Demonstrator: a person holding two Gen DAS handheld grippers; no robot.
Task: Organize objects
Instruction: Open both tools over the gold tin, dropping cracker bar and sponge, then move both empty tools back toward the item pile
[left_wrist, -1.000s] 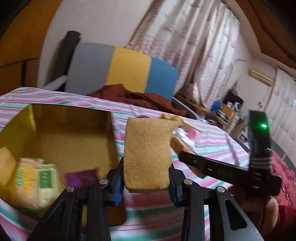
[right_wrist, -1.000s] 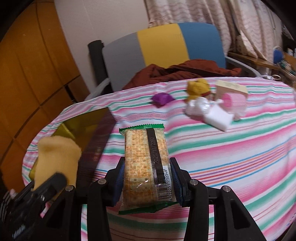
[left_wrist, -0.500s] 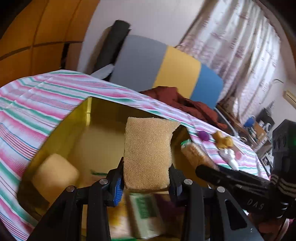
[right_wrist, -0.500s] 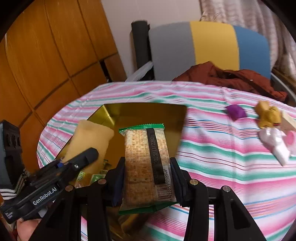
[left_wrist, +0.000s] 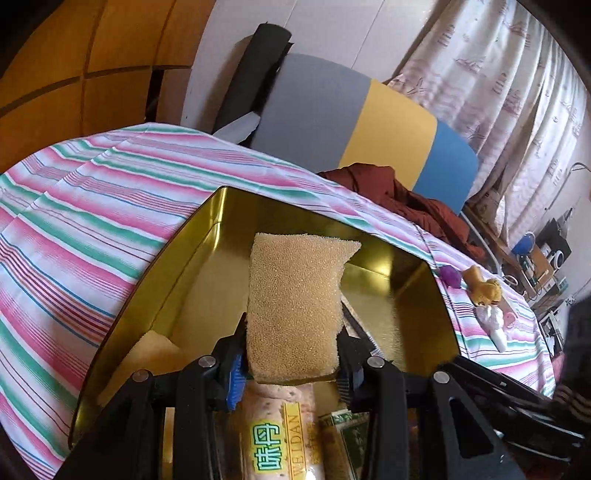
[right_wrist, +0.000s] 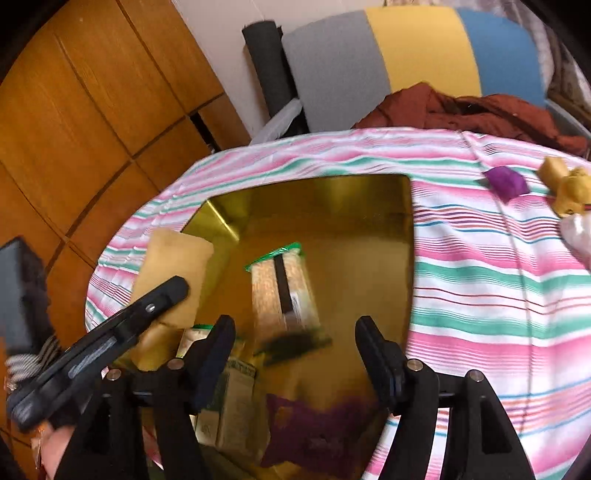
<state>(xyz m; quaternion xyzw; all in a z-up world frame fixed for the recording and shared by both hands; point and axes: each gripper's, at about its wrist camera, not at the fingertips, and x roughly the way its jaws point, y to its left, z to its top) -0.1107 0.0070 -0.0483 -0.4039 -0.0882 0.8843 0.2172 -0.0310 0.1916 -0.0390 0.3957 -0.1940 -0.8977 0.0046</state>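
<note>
Left wrist view: left gripper (left_wrist: 293, 363) clamped on a tan sponge (left_wrist: 295, 306), held above the open gold tin (left_wrist: 207, 236) on the striped tablecloth (left_wrist: 85, 210). Snack packets lie below in the tin.

Right wrist view: right gripper (right_wrist: 295, 354) spread wide, nothing between its fingers. Blurred cracker packet (right_wrist: 284, 291) sits between them, over the tin's interior; whether it touches the bottom, cannot tell. A purple packet (right_wrist: 317, 428) lies in the tin nearer the camera.
</note>
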